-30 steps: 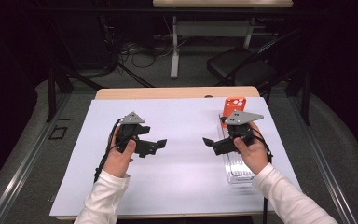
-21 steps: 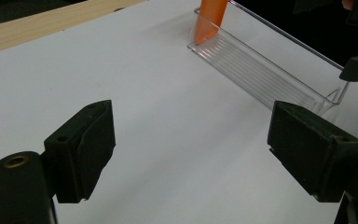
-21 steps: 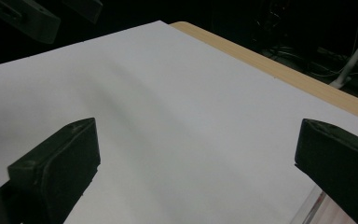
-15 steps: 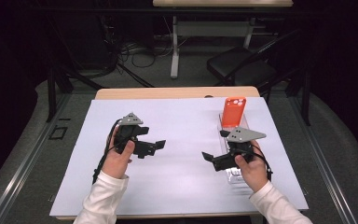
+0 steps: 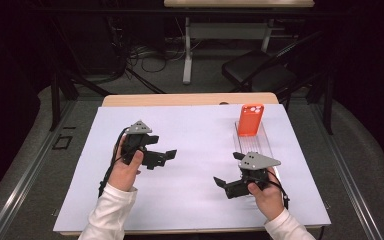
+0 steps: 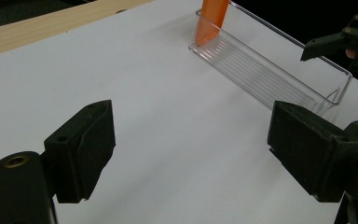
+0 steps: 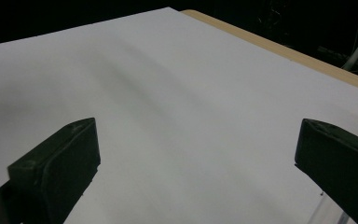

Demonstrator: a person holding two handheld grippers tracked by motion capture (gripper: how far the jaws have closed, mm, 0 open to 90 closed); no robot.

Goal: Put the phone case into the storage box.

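My view of the orange phone (image 6: pixel 211 18) cut off by the top edge, clear tray's (image 5: pixel 267 145) near end hidden behind my right gripper (image 5: pixel 228 179), my forearms cropped below.

Count on the tabletop (image 5: pixel 190 99): one white sheet (image 5: pixel 195 150) covering most of it. One clear plastic tray (image 5: pixel 260 145) — long, ribbed floor. One orange phone case (image 5: pixel 250 119) standing in the tray's far end. Two hand-held tools — left tool (image 5: pixel 169 154) and right tool (image 5: pixel 227 172) — each with two black jaws, both pairs standing apart with nothing between them. Two hands, two white sleeves.
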